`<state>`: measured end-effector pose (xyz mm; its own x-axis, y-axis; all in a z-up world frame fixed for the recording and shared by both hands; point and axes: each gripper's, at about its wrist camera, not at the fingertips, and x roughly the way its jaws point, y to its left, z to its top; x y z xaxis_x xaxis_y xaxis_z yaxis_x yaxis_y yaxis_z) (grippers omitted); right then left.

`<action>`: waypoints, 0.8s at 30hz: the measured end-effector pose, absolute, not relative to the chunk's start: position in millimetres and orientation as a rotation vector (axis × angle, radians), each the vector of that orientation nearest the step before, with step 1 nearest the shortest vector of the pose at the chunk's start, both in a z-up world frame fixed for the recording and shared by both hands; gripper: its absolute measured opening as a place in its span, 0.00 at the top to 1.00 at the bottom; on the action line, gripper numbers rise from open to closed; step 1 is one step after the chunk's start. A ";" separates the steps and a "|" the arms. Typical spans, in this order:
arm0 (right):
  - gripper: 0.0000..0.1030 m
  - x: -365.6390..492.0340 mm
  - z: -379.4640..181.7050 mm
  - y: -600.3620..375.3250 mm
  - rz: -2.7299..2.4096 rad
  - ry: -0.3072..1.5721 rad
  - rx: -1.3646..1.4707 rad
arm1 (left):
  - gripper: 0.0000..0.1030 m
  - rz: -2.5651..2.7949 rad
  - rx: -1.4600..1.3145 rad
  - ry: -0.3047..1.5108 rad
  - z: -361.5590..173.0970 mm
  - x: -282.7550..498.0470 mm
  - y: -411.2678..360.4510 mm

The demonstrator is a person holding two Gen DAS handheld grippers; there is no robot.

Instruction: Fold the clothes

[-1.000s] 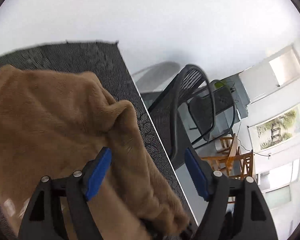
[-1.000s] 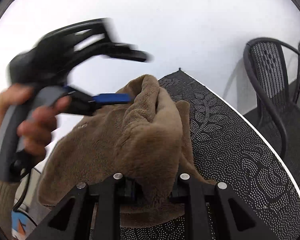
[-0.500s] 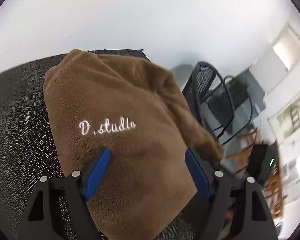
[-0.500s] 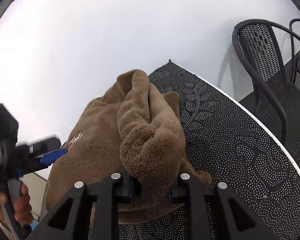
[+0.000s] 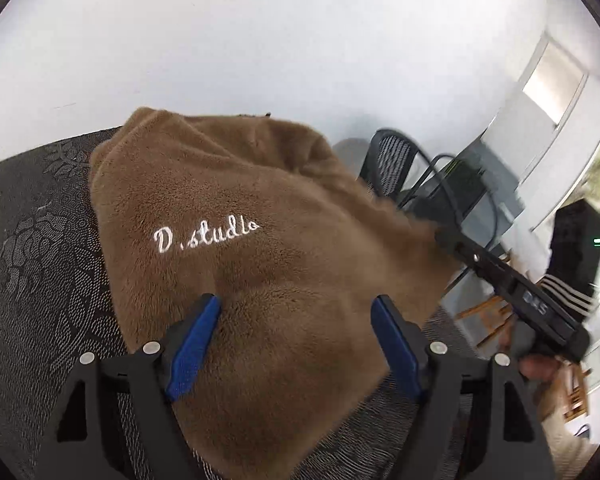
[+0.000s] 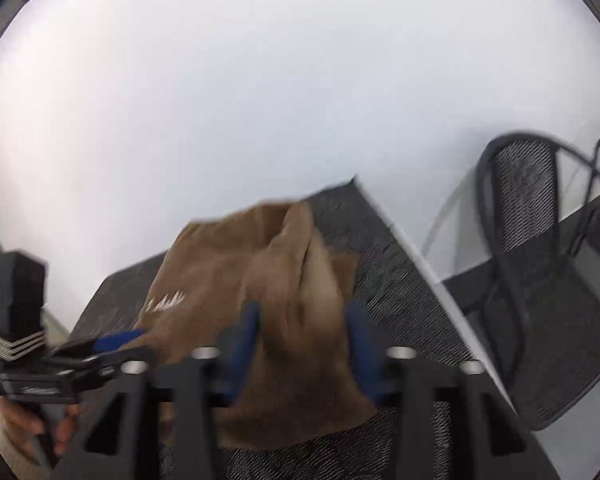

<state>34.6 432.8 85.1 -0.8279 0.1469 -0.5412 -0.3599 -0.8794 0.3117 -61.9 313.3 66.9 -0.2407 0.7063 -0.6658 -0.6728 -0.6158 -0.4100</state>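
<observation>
Both grippers' fingers (image 5: pixel 196 344) spread over brown garment (image 5: pixel 260 264).

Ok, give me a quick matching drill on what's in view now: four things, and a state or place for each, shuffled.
Things:
1. brown garment
2. left gripper
3. right gripper
4. black chair

States:
A. open, blurred by motion
B. beyond the table's edge
C. lying on the dark table
D. open, sharp, over the fabric

Pairs: 1-C, 2-D, 3-A, 4-B
</observation>
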 end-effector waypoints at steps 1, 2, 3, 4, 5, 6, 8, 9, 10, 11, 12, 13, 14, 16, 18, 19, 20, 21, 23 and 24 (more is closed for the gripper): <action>0.41 35.8 88.9 433.8 2.708 0.587 -0.734 | 0.21 1.946 -1.074 -0.066 69.9 -61.4 309.4; 0.41 36.9 92.7 434.7 2.711 0.580 -0.715 | 0.21 1.939 -1.070 -0.079 72.2 -61.2 306.4; 0.41 38.0 96.4 435.7 2.713 0.574 -0.695 | 0.21 1.947 -1.068 -0.073 72.7 -61.8 305.9; 0.41 39.2 100.2 436.7 2.716 0.568 -0.676 | 0.21 1.954 -1.066 -0.067 73.3 -62.4 305.3; 0.41 40.3 103.9 437.6 2.719 0.562 -0.657 | 0.21 1.962 -1.065 -0.060 73.4 -63.0 305.5; 0.41 40.0 106.9 437.6 2.731 0.553 -0.644 | 0.21 1.970 -1.066 -0.048 72.0 -63.3 307.4; 0.41 25.3 104.7 428.3 2.854 0.506 -0.681 | 0.21 1.972 -1.069 -0.031 66.3 -59.9 308.7; 0.41 17.5 99.9 424.1 2.908 0.493 -0.732 | 0.21 1.975 -1.068 -0.019 63.6 -58.0 310.1; 0.41 10.1 94.9 420.2 2.956 0.483 -0.784 | 0.20 1.983 -1.059 0.010 61.2 -54.6 312.8; 0.41 4.9 88.9 418.5 2.979 0.484 -0.847 | 0.20 1.992 -1.047 0.039 59.5 -50.3 313.9; 0.41 -0.6 79.1 417.5 2.993 0.481 -0.933 | 0.20 2.000 -1.034 0.071 57.1 -47.3 315.7; 0.41 -5.2 66.8 419.7 2.984 0.471 -1.014 | 0.20 2.001 -1.024 0.096 53.7 -45.0 315.3; 0.41 -9.7 54.6 421.9 2.972 0.461 -1.093 | 0.20 2.000 -1.014 0.119 50.6 -42.9 315.0; 0.41 -13.1 33.2 426.5 2.945 0.431 -1.208 | 0.20 1.982 -0.999 0.138 45.9 -39.1 314.7; 0.41 -3.2 25.3 426.9 2.961 0.380 -1.205 | 0.20 1.980 -0.984 0.143 42.5 -35.8 314.7; 0.41 0.7 23.1 426.8 2.966 0.358 -1.197 | 0.20 1.988 -0.971 0.157 40.5 -33.7 316.3; 0.41 1.6 20.9 427.5 2.966 0.344 -1.192 | 0.20 1.998 -0.957 0.181 38.8 -31.3 319.0; 0.41 2.5 18.7 428.3 2.967 0.332 -1.186 | 0.20 2.015 -0.934 0.218 36.5 -27.3 322.0; 0.41 3.3 16.3 430.3 2.970 0.335 -1.176 | 0.19 2.045 -0.890 0.292 31.9 -19.2 327.9; 0.41 2.7 16.1 431.1 2.969 0.335 -1.178 | 0.18 2.063 -0.867 0.334 29.2 -14.9 331.5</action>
<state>2.7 431.1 16.1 -0.7286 -0.1412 -0.6702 -0.0116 -0.9758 0.2182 -14.9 331.5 29.2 -0.3977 0.6090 -0.6863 -0.7946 -0.6026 -0.0743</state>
